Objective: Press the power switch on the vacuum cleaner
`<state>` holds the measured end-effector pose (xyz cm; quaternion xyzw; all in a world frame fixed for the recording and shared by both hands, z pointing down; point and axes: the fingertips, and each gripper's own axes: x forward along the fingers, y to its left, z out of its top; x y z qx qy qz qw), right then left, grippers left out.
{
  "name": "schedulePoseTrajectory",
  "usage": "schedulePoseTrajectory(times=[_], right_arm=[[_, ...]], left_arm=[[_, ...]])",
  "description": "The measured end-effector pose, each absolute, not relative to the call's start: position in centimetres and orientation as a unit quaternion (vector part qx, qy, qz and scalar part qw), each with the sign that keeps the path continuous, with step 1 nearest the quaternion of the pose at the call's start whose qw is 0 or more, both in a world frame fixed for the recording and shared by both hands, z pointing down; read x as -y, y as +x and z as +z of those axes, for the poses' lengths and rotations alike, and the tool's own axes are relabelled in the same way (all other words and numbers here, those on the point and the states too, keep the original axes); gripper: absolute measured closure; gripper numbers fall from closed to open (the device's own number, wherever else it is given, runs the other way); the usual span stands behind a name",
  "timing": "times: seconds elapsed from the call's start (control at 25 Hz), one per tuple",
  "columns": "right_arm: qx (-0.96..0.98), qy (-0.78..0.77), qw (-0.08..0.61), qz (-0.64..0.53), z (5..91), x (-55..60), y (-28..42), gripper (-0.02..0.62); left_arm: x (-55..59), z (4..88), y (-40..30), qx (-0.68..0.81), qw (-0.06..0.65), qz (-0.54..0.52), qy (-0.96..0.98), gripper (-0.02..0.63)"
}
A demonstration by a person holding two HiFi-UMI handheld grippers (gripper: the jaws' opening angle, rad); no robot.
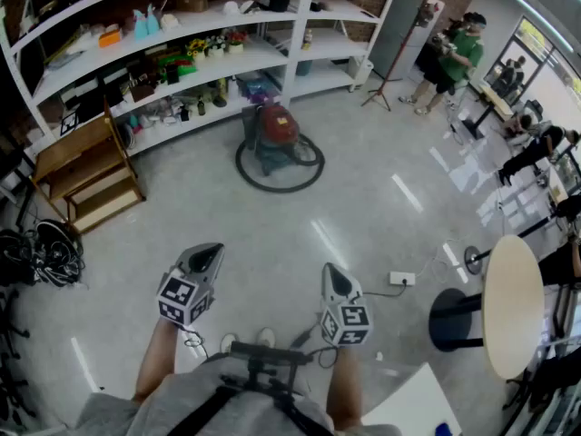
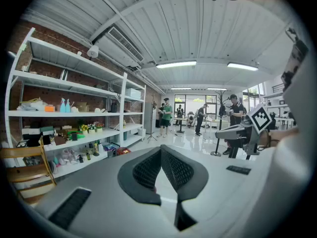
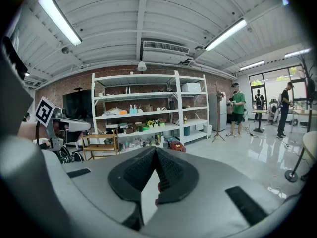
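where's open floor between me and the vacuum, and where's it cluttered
The wide floor in front of the vacuum cleaner is bare, bordered by the wooden steps at left and the power strip at right. Crowded: the shelving behind it, the round table and stool at right.

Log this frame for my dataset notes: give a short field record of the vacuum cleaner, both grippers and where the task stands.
vacuum cleaner: red body, on the floor in front of the white shelves
hose: looped on the floor round the vacuum cleaner
left gripper: jaws together, nothing between them, well short of the vacuum cleaner
right gripper: jaws together, nothing between them, also well short
power strip: on the floor, right of the right gripper
round table: at the far right
task state: switch not yet pressed; neither gripper touches the vacuum cleaner
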<state>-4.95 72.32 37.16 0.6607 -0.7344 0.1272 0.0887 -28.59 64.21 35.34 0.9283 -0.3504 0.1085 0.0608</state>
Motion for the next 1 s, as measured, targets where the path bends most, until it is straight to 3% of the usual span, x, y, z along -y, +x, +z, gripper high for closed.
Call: schedulePoseTrajectory(times=[1.0], right_arm=[[0.748,0.645,0.093,0.126,38.1,-70.5,0.0,0.584]], left_arm=[[-63.2,35.7,-22.4,0.356,0.063,0.107,0.926,0.598]])
